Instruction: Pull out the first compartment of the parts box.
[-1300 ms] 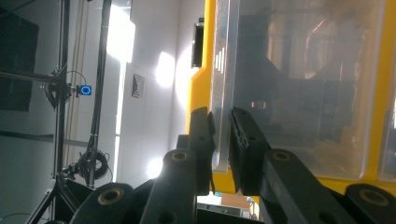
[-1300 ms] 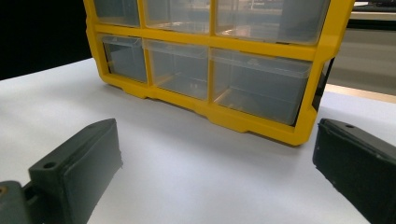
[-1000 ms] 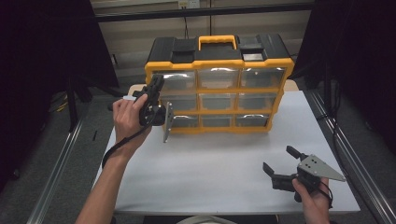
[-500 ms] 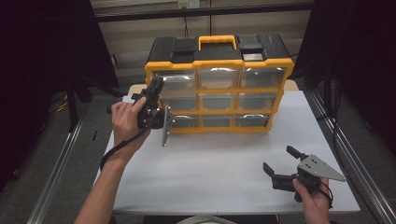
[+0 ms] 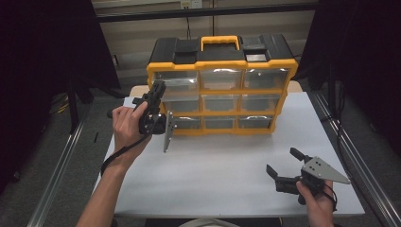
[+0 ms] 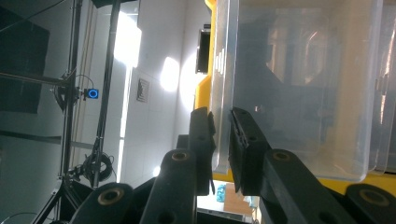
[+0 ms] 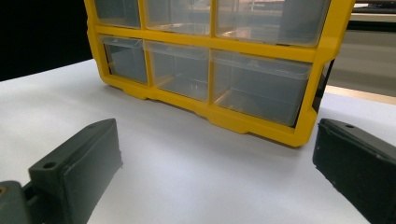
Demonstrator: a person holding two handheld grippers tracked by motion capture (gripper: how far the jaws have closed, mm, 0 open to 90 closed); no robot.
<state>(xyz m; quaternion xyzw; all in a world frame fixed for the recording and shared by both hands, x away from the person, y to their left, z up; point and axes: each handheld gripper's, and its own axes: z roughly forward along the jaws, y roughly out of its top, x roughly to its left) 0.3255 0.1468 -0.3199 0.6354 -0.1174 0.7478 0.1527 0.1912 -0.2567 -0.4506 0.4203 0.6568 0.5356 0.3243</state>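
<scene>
Drawer [image 6: 299,88] wall sits pinched between left tool [image 6: 223,140] jaws.

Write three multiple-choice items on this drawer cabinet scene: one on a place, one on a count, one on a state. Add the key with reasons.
1. Where is the left gripper?
A. at the cabinet's left drawer column
B. on the handle
C. flat on the table

2. How many drawers does the yellow cabinet have across each row?
A. two
B. three
C. five

3. How do the right gripper jaws stand?
A. shut on a drawer
B. open, nothing between
C. shut on the cable

Key: A, it is raised at the left column; B, three clear fronts per row; B, jaws apart over the bare table.
</scene>
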